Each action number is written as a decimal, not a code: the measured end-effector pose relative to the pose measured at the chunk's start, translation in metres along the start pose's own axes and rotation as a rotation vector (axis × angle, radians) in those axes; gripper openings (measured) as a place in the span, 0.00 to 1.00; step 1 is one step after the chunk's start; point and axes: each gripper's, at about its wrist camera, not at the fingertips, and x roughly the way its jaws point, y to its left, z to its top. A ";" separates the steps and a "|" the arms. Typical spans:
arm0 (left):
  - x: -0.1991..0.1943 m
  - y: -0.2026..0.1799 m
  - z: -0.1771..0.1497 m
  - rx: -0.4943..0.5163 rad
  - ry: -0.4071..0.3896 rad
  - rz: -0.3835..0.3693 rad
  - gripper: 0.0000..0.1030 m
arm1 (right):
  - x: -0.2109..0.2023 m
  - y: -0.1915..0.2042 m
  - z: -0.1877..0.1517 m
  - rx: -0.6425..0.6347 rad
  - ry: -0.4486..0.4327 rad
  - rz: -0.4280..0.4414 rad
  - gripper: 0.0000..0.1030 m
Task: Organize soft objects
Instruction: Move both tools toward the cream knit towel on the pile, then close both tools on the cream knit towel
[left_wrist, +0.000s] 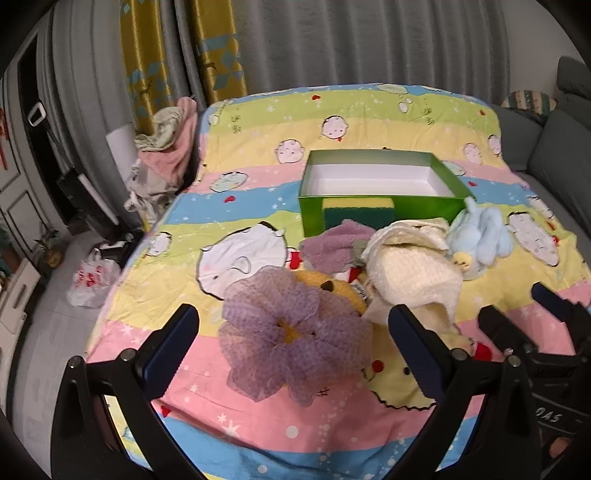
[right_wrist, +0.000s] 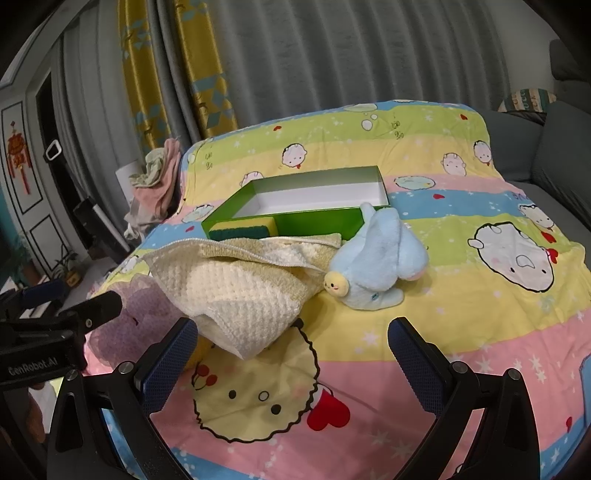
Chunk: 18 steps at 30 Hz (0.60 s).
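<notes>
My left gripper (left_wrist: 295, 332) is open, its fingers standing either side of a purple mesh bath pouf (left_wrist: 291, 343) that lies on a yellow plush toy (left_wrist: 332, 288). Behind them are a mauve cloth (left_wrist: 336, 243), a cream waffle towel (left_wrist: 413, 273) and a light blue plush (left_wrist: 480, 240). A green box (left_wrist: 424, 210) with a white inside stands open further back, with a yellow-green sponge (left_wrist: 358, 212) leaning on its front wall. My right gripper (right_wrist: 295, 347) is open over the sheet, just in front of the towel (right_wrist: 240, 288), with the blue plush (right_wrist: 380, 258) beyond it.
Everything rests on a cartoon-print striped sheet (right_wrist: 461, 332). A heap of clothes (left_wrist: 166, 147) sits off the left edge, with a plastic bag (left_wrist: 92, 280) on the floor below. A grey sofa (left_wrist: 554, 147) borders the right side. Curtains hang behind.
</notes>
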 end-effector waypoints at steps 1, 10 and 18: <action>0.000 0.001 0.002 -0.008 0.004 -0.027 0.99 | 0.001 0.000 0.000 -0.002 0.001 0.003 1.00; 0.021 0.024 0.038 -0.168 0.105 -0.461 0.99 | 0.011 -0.001 0.000 0.005 0.014 0.144 1.00; 0.045 -0.015 0.057 -0.080 0.152 -0.531 0.97 | 0.041 -0.008 -0.002 0.062 0.068 0.197 1.00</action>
